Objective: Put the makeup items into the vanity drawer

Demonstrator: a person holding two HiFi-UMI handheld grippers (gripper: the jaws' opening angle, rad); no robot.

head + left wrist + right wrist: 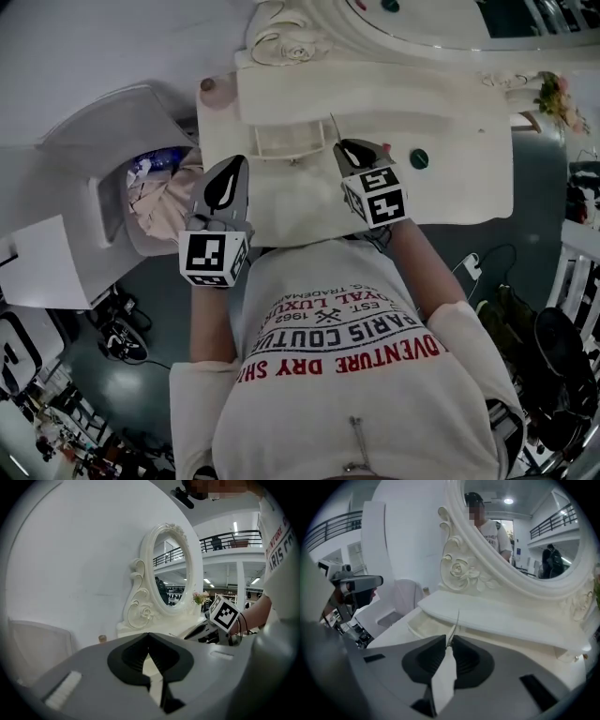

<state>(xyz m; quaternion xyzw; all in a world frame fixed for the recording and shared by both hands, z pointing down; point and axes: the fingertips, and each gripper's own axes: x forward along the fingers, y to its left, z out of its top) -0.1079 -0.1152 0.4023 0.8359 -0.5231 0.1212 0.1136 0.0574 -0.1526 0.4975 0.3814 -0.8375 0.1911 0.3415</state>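
Right hand-held gripper (pixel 449 641): we are pinching a thin white stick (pixel 446 672), centre frame.
Left hand-held gripper (pixel 149 635): we are carrying it closed, empty.

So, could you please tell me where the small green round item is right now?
The small green round item lies on the vanity top, in the head view just right of the right tool, which grips a thin pale item.

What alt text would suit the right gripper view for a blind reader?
The right gripper is shut on a slim pale item with a fine pointed tip, held before a cream vanity. An ornate oval mirror rises behind it.
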